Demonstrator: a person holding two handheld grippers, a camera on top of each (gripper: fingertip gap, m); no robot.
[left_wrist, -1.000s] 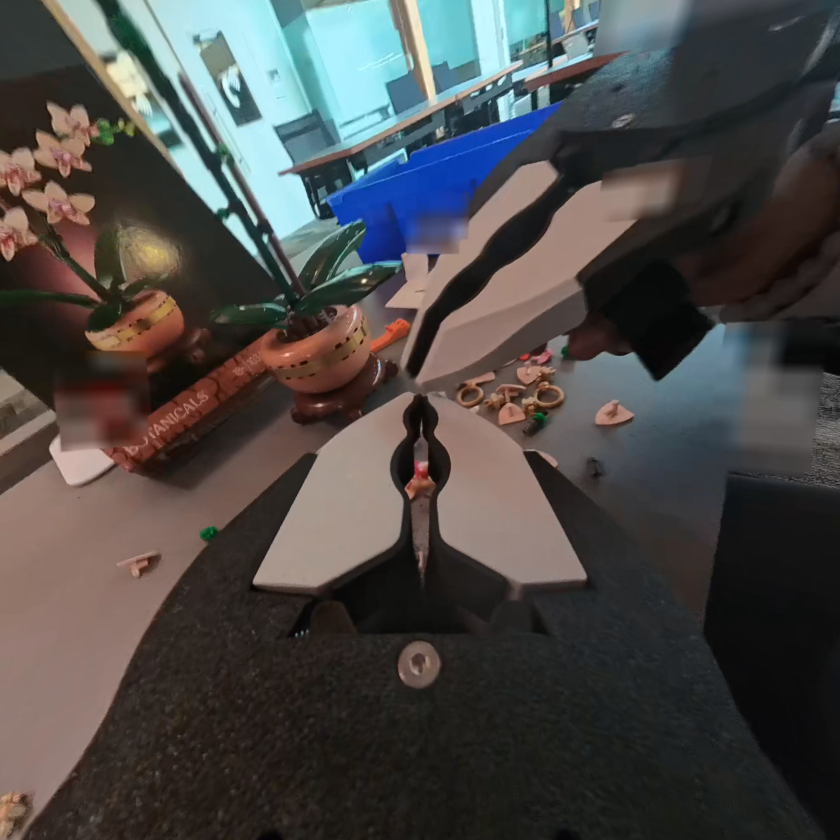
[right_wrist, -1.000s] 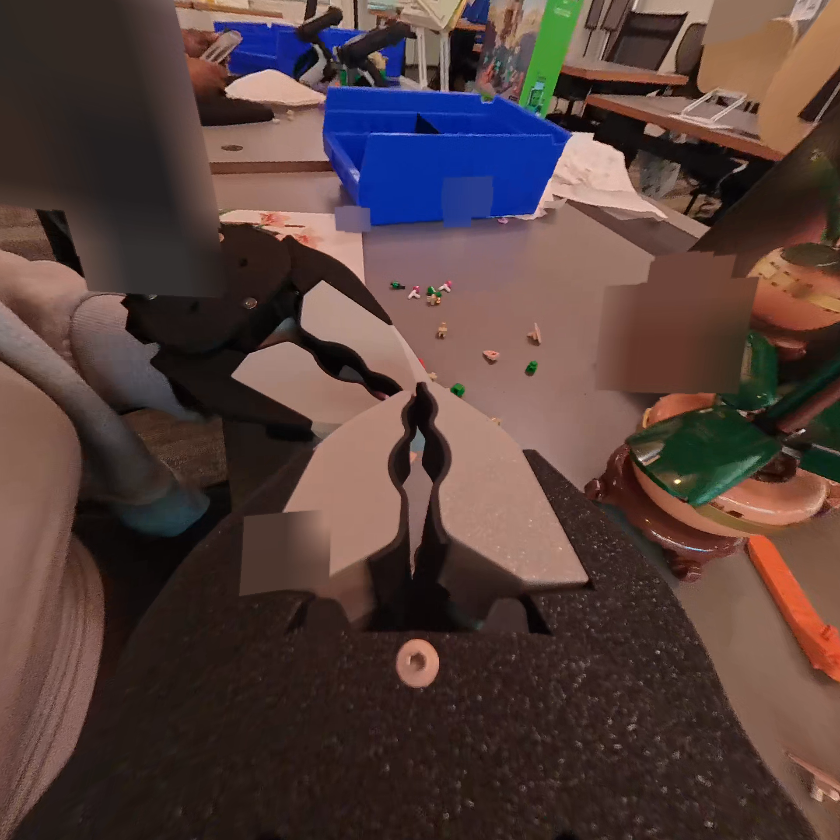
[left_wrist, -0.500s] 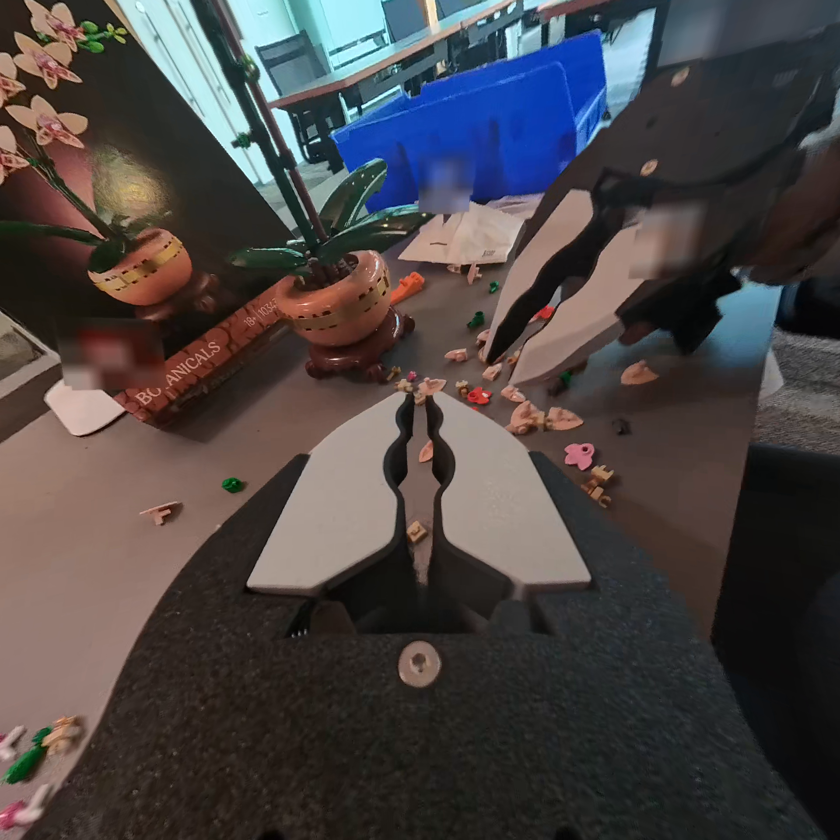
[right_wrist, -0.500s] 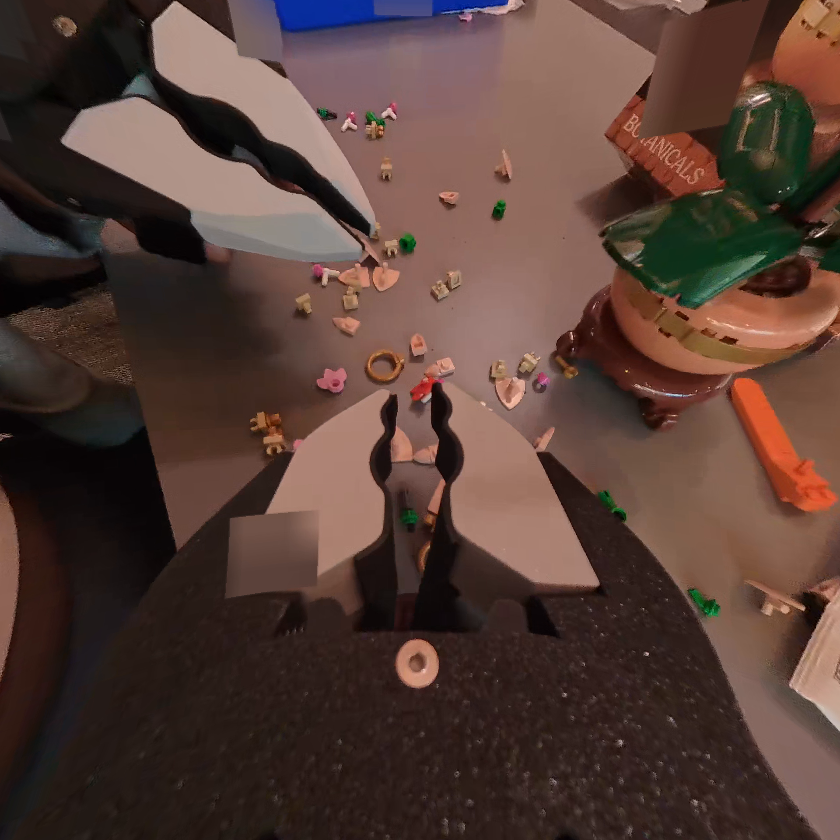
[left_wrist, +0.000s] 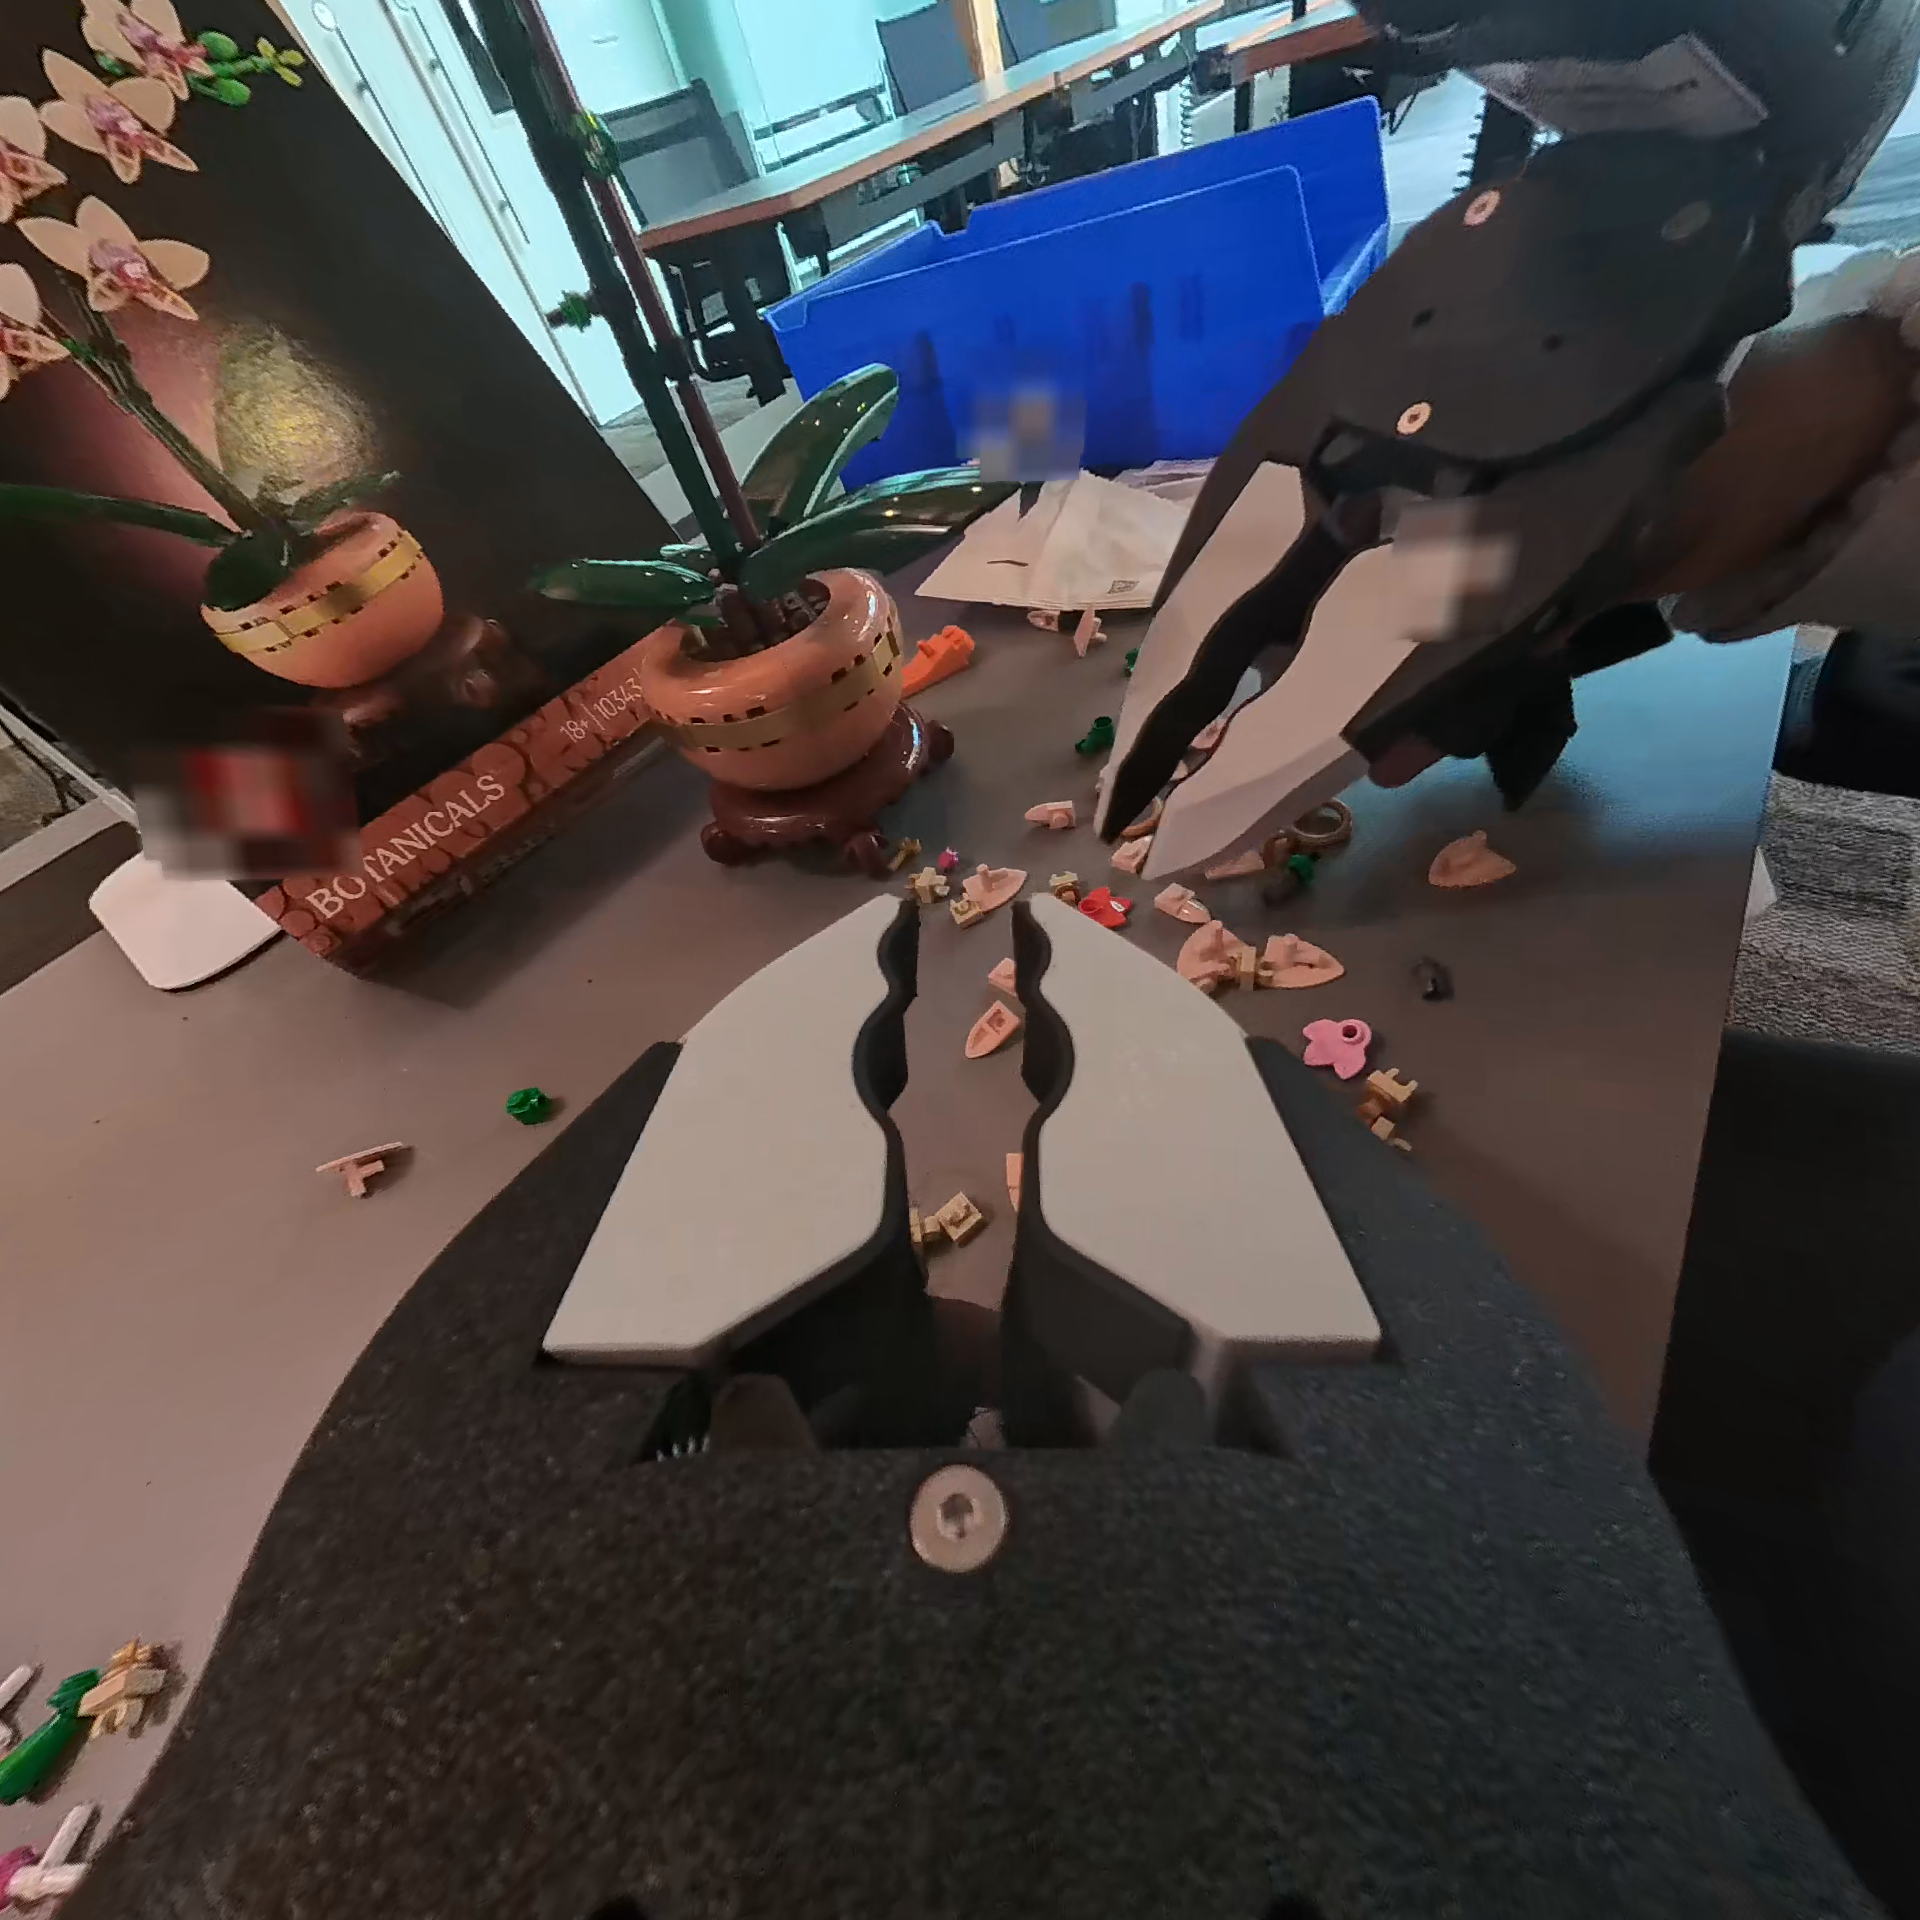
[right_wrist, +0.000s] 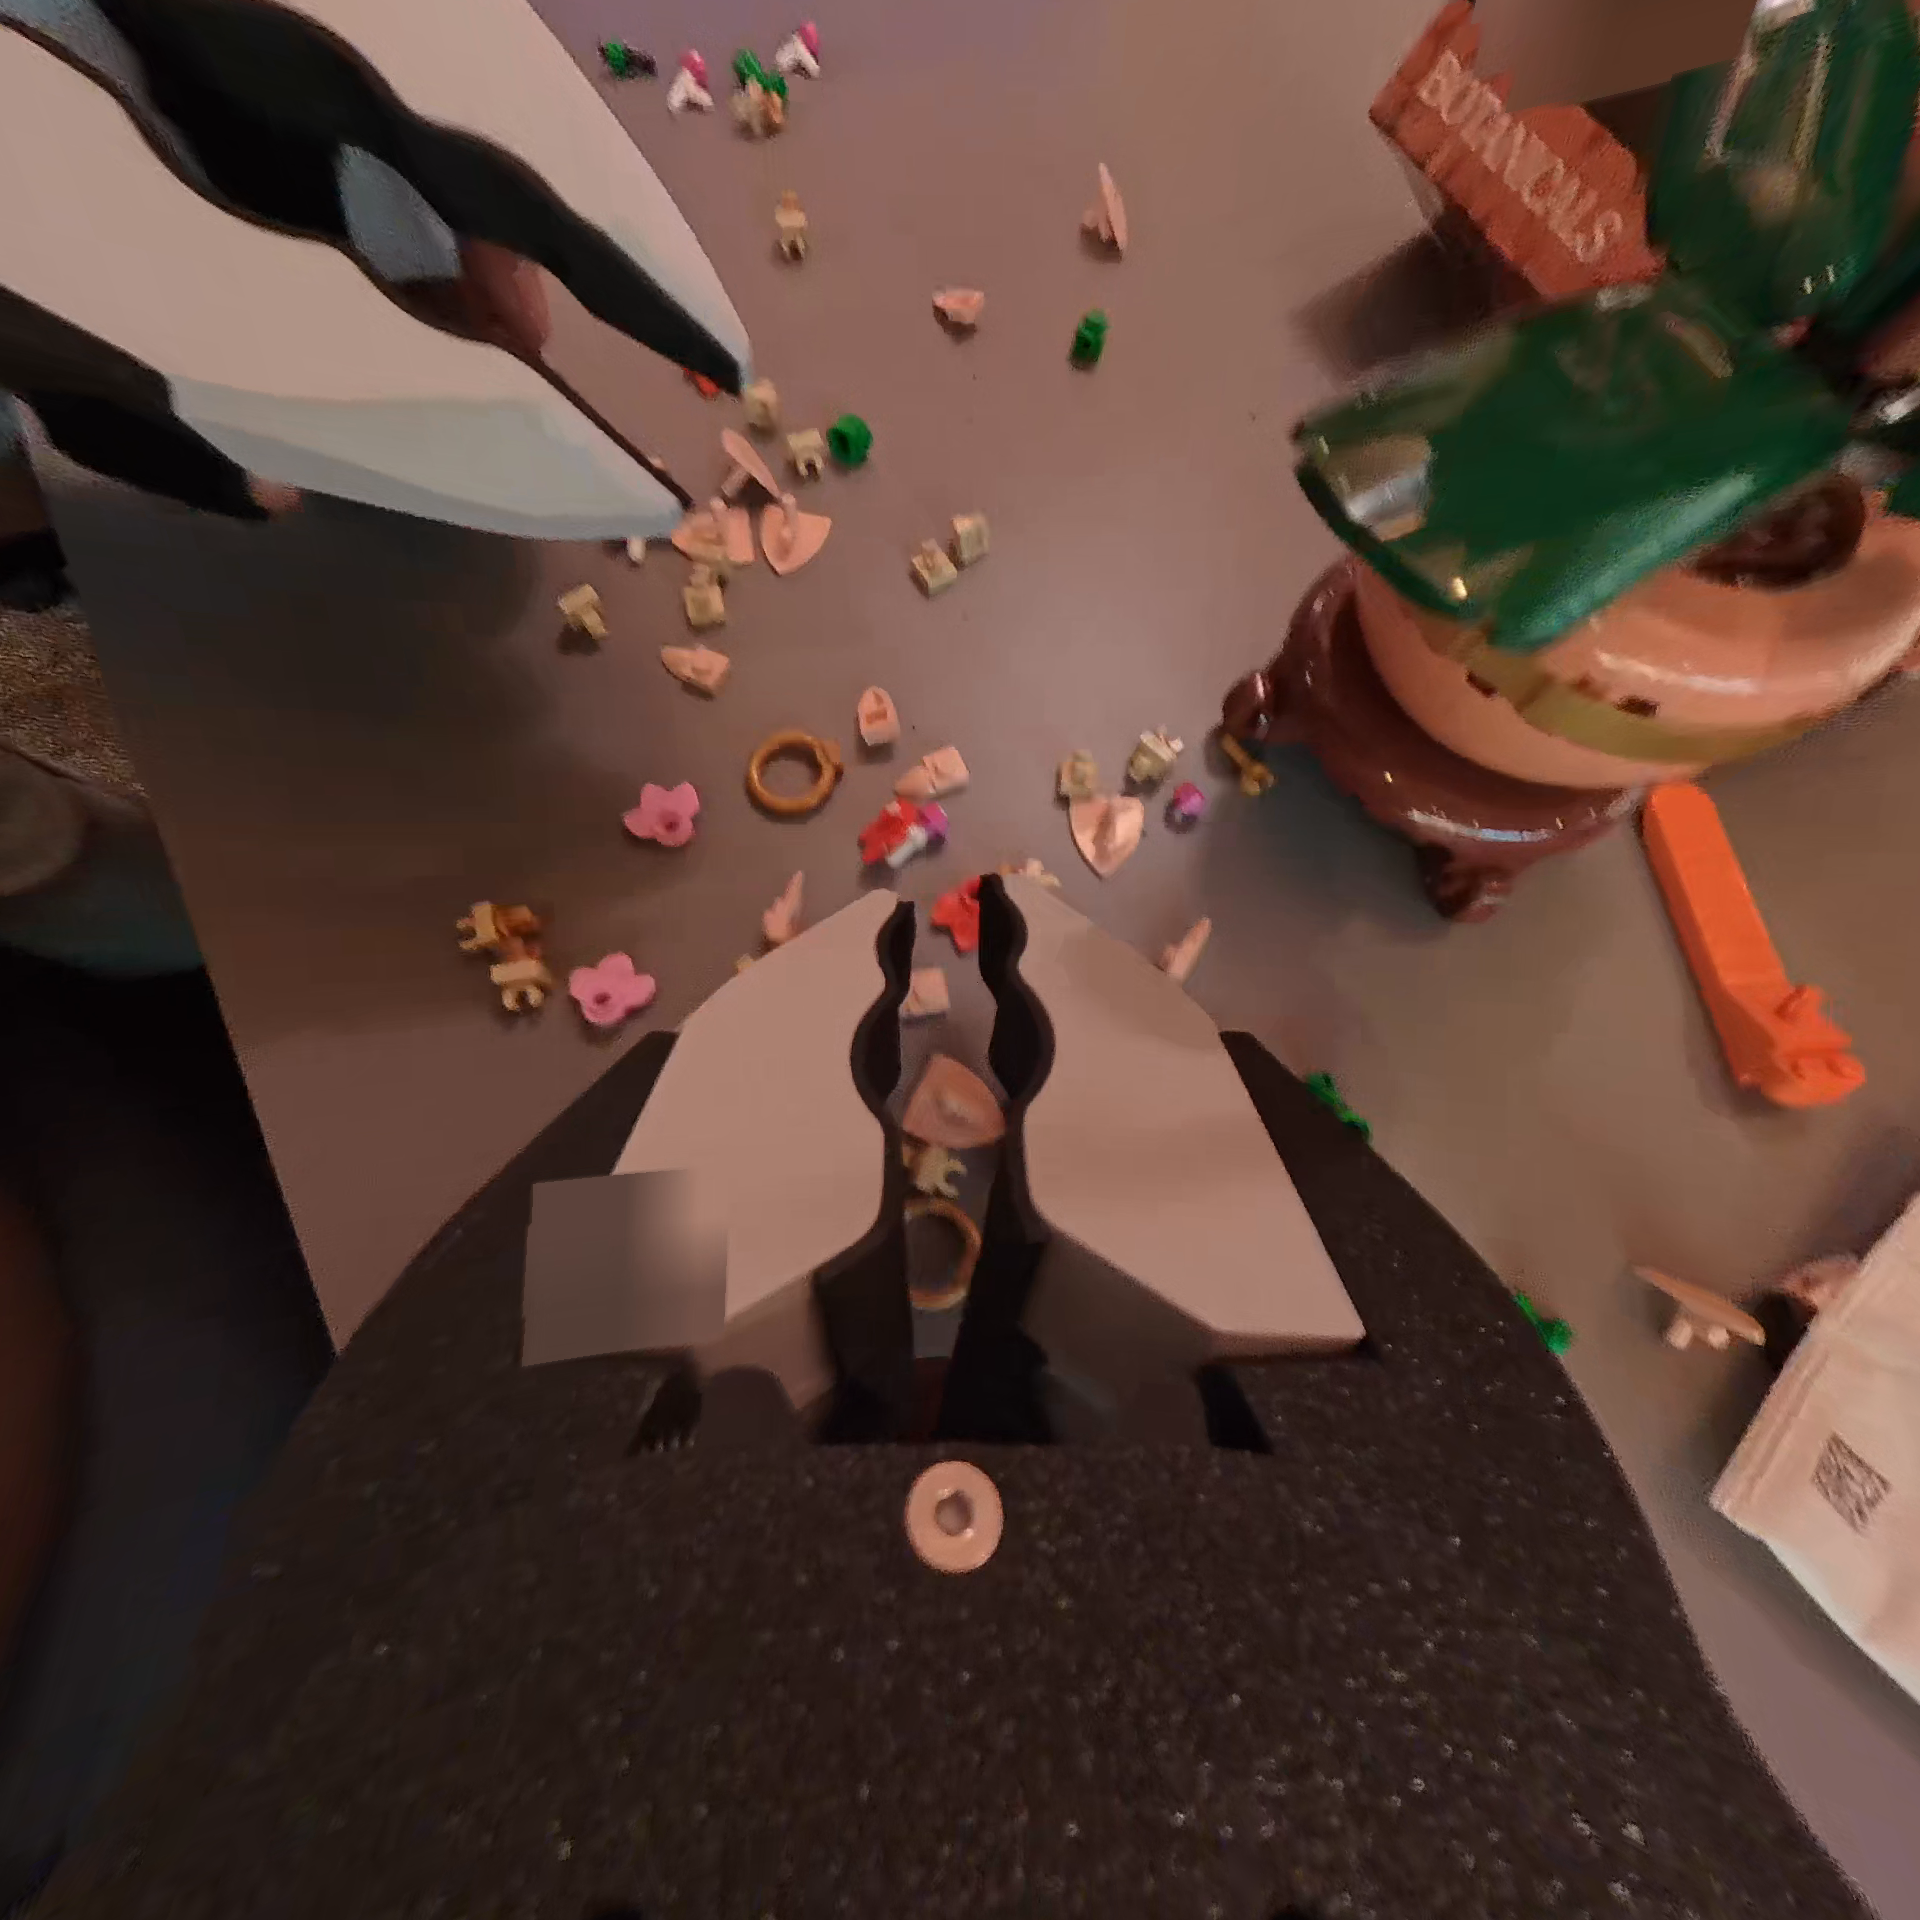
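Observation:
Many small brick pieces, tan petals, pink flowers and green bits, lie scattered on the grey table. My left gripper is open and empty, low over the pieces, with a tan petal on the table between its fingers. It also shows in the right wrist view at the upper left. My right gripper is narrowly open, pointing down with its tips at the table. A red piece lies between its tips. In the left wrist view the right gripper stands just beyond the left one.
A brick-built orchid pot stands just left of the pile, in front of its picture box. An orange separator tool lies beside the pot. A blue bin and white paper bags are behind. A gold ring lies among the pieces.
Both grippers have tilted down and come closer to the scattered pieces. The left jaws have opened from nearly shut. The right gripper's tips have reached the table.

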